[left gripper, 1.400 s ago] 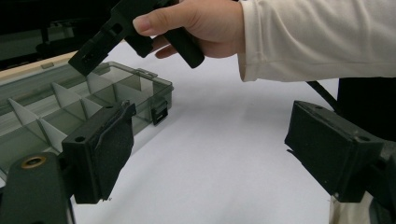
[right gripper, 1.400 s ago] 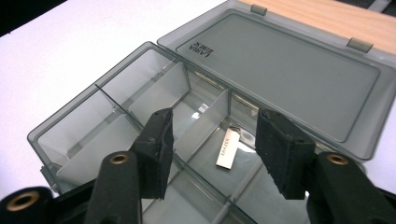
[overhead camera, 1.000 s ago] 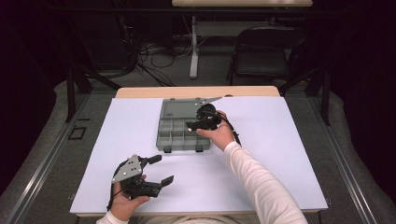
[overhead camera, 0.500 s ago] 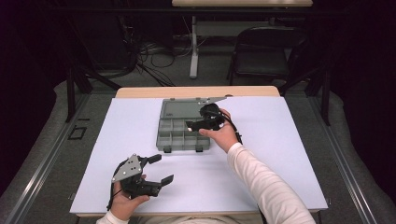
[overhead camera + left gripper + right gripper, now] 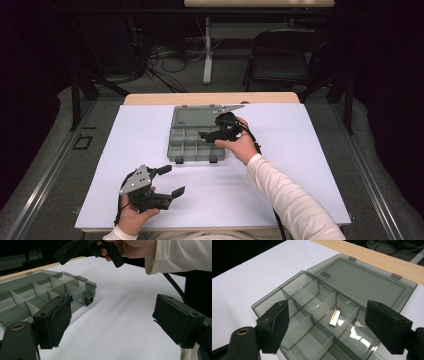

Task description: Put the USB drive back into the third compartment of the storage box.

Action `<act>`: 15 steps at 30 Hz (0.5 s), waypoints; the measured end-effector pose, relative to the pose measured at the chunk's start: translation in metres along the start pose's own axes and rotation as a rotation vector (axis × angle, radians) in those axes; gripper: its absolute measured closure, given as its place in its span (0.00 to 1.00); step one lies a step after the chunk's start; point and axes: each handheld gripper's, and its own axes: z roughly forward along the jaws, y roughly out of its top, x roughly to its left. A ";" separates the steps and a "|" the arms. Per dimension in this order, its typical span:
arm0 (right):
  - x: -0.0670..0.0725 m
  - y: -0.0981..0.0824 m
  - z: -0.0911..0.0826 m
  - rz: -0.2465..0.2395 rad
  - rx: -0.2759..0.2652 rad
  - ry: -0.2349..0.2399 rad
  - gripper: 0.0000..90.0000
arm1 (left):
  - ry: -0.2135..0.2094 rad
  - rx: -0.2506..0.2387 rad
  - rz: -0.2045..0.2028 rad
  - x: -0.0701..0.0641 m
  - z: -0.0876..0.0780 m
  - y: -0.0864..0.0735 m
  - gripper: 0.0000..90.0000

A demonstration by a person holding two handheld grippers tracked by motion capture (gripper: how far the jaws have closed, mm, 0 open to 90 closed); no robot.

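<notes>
A grey see-through compartment box (image 5: 192, 159) lies on the white table cover with its lid (image 5: 192, 117) folded flat behind it. A small silver metal stick (image 5: 334, 317) lies loose in one middle compartment of the box (image 5: 269, 301). My right gripper (image 5: 212, 129) hovers over the box's right side, open, with nothing between its jaws (image 5: 330, 316). My left gripper (image 5: 172, 181) is near the table's front left, open and empty (image 5: 115, 315), pointing toward the box's front corner (image 5: 91, 285). The right gripper (image 5: 82, 247) and its hand show at the top of the left gripper view.
The white cover (image 5: 300, 165) spans most of the table, and a strip of bare wood (image 5: 210, 98) shows along the far edge. A black cable (image 5: 255, 145) trails from the right gripper down along the sleeve. A folding chair (image 5: 285, 55) stands beyond the table.
The right hand has shifted only slightly over the box. The left gripper has stayed where it was.
</notes>
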 end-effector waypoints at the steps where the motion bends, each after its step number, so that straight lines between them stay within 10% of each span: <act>1: 0.000 0.000 0.000 0.001 0.008 0.000 0.22 | 0.001 -0.001 0.000 0.000 0.000 0.000 0.16; 15: 0.008 -0.005 -0.001 -0.008 0.008 0.012 0.21 | 0.008 -0.005 0.000 -0.001 -0.002 0.000 0.16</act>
